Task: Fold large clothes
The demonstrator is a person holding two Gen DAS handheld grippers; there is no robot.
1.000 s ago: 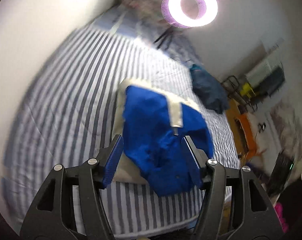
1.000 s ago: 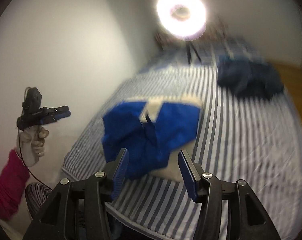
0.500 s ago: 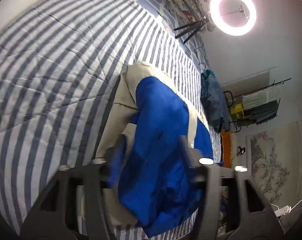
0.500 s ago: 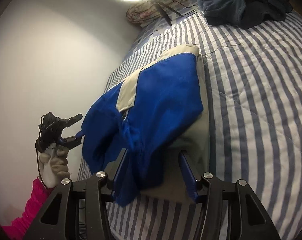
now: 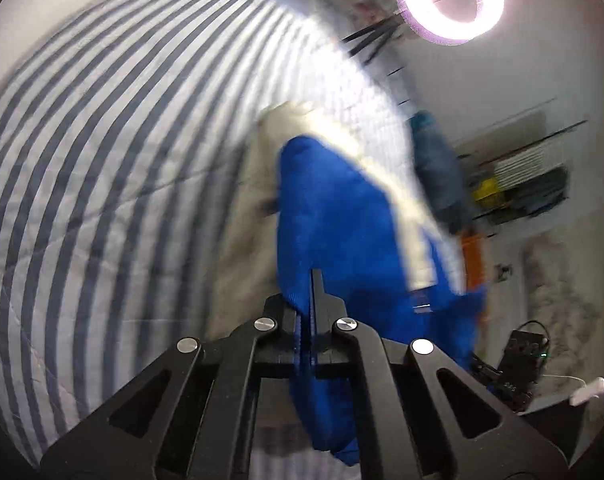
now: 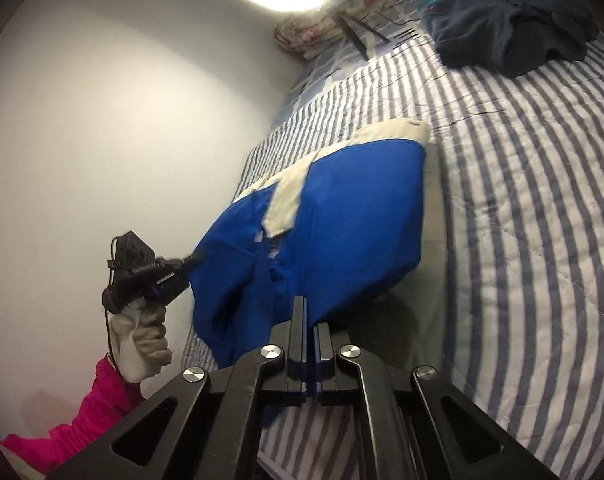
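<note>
Both our grippers, left gripper (image 5: 312, 280) and right gripper (image 6: 307, 312), have just snapped closed on the blue garment (image 6: 341, 216) (near hem, lifted off the striped bed (image 6: 521, 220)); fold can start.

tool (image 6: 305, 320): black arms, silver screws, blue pads | glove (image 6: 144, 342): pale knit | sleeve (image 6: 90, 412): pink

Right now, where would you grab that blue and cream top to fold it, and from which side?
By its loose near edge, from the foot of the striped bed. The blue and cream top hangs limp there while its far part lies flat. The left tongs and right tongs are already shut on that edge.
</note>
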